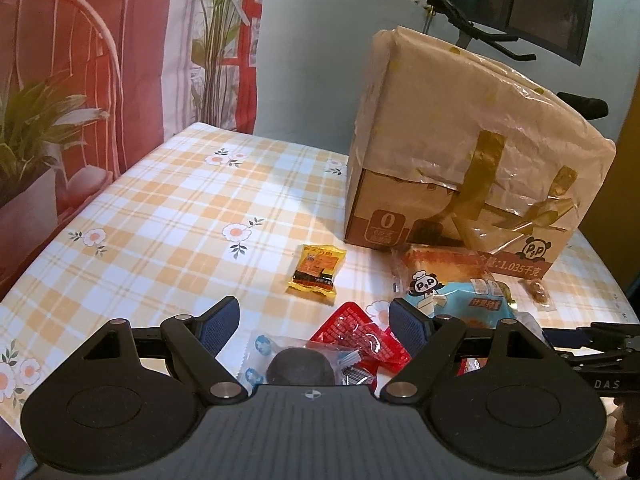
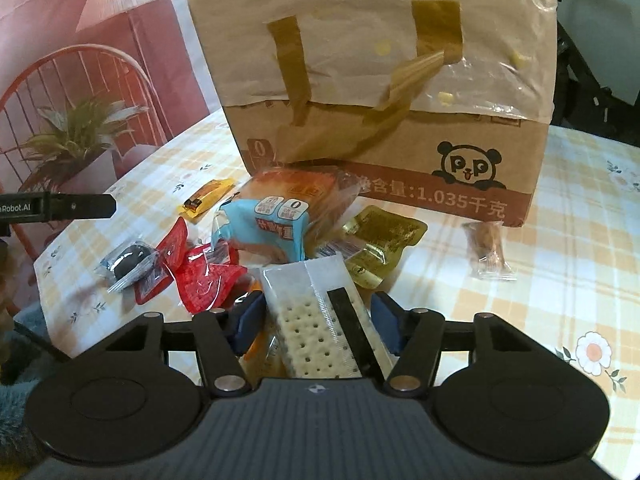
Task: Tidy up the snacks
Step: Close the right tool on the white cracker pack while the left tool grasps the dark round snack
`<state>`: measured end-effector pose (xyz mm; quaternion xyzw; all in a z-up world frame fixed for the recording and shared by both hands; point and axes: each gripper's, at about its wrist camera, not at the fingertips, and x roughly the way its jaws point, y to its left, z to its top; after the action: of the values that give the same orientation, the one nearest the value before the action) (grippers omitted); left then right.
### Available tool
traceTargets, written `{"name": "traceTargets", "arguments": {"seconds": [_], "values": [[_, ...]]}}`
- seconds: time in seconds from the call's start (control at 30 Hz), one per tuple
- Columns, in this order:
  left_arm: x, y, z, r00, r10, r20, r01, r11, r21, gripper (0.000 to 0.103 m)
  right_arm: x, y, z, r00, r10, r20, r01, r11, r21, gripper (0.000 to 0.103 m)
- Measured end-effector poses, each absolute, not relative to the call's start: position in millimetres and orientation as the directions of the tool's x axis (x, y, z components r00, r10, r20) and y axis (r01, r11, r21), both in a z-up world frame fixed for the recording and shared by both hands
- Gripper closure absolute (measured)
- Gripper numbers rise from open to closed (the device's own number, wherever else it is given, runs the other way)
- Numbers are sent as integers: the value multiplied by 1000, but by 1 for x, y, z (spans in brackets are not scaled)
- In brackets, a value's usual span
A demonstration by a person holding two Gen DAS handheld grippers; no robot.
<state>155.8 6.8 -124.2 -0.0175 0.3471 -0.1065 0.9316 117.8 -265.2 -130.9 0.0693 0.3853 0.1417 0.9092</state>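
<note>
My right gripper (image 2: 316, 322) straddles the cracker pack (image 2: 316, 320), which lies in front of the cardboard box (image 2: 400, 152), long axis running away from me toward it; the pads sit beside its edges, grip uncertain; my left gripper (image 1: 314, 322) hangs wide open

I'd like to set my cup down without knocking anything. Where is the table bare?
Left of the yellow packet, the checked tablecloth lies bare out to its edge. Right of the cardboard box, past the small brown sweet, it is bare too. In front of the box, the snacks are piled close together.
</note>
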Motion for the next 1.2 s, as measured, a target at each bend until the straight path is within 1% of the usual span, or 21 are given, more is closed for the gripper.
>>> {"name": "traceTargets", "arguments": {"seconds": [0.3,0.5,0.77,0.87,0.93,1.0,1.2], "values": [[157,3,-127,728,-213,-652,195,976,-102,20,105,-272,-124,675,279,-683,-156,959,237,41],[157,4,-127,727,-211,-653,193,976,-99,20,105,-280,-122,681,293,-671,-131,950,282,41],[158,5,-128,723,-208,-658,189,977,-101,20,102,-276,-120,693,253,-675,-141,966,217,41],[158,5,-128,723,-208,-659,188,977,-102,20,101,-273,-121,683,231,-693,-133,972,194,33],[158,5,-128,722,-208,-660,188,977,-103,20,101,-272,-122,677,216,-704,-129,976,176,32],[158,5,-129,721,-208,-661,187,977,-103,20,100,-272,-123,671,220,-708,-132,975,178,28],[159,5,-129,720,-207,-663,186,977,-103,20,104,-278,-128,655,266,-708,-137,962,235,29]]}}
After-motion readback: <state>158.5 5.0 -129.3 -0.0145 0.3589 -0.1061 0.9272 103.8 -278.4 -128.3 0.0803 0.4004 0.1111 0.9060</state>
